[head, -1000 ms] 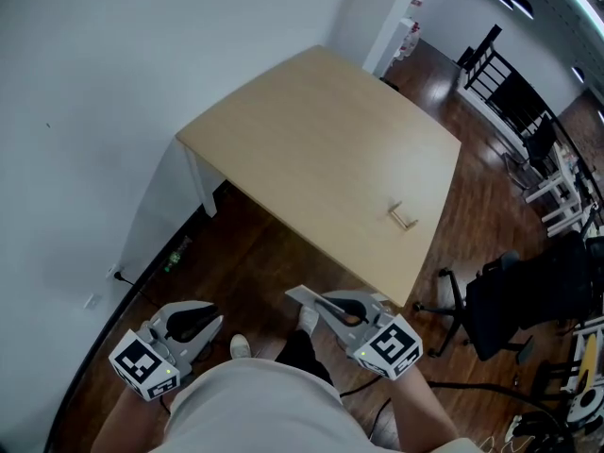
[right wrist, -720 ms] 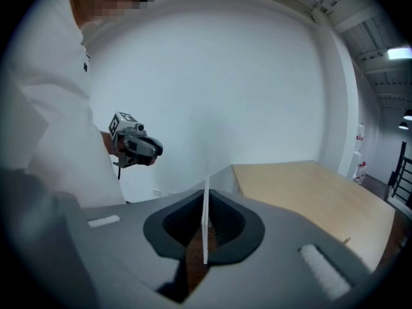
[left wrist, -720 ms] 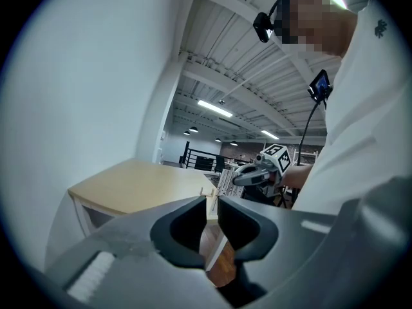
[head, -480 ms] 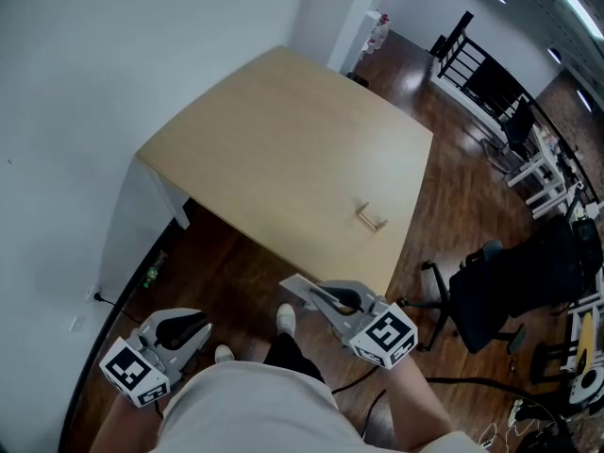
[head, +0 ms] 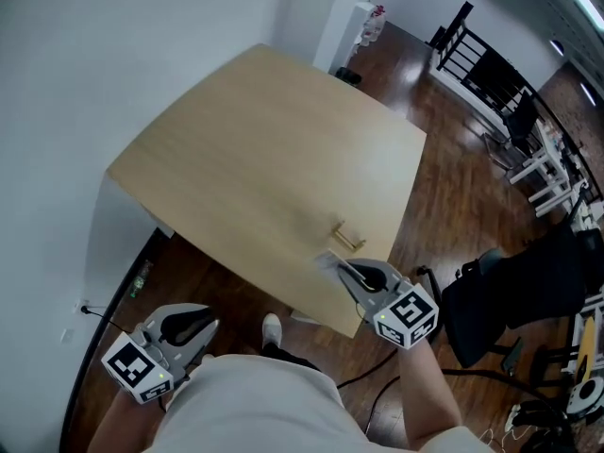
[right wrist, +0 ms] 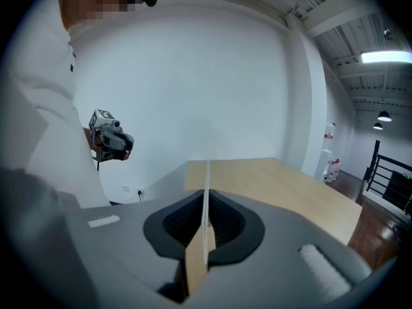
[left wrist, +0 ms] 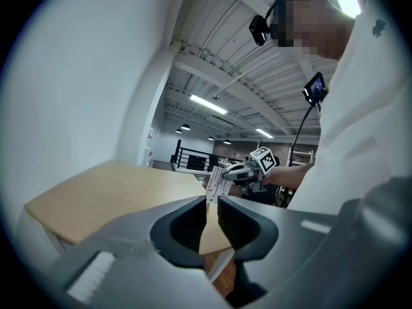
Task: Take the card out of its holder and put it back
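1. One desk: light wood, with a single small card holder standing near its front edge.
2. One card: out of the holder and clamped in the jaws of the right gripper. It hangs over the desk's front edge, near the holder but apart from it.
3. In the right gripper view the card is seen edge-on as a thin upright line, with both pads closed against it.
4. In the left gripper view the card shows rows of dark print, too small to read.
5. Two grippers: the left gripper is low beside the person's body, off the desk. Its jaws stand a narrow gap apart with nothing between them.
6. Each gripper carries one cube with black-and-white square markers, which have no legible words.
7. One black office chair stands on the wooden floor to the right of the desk.
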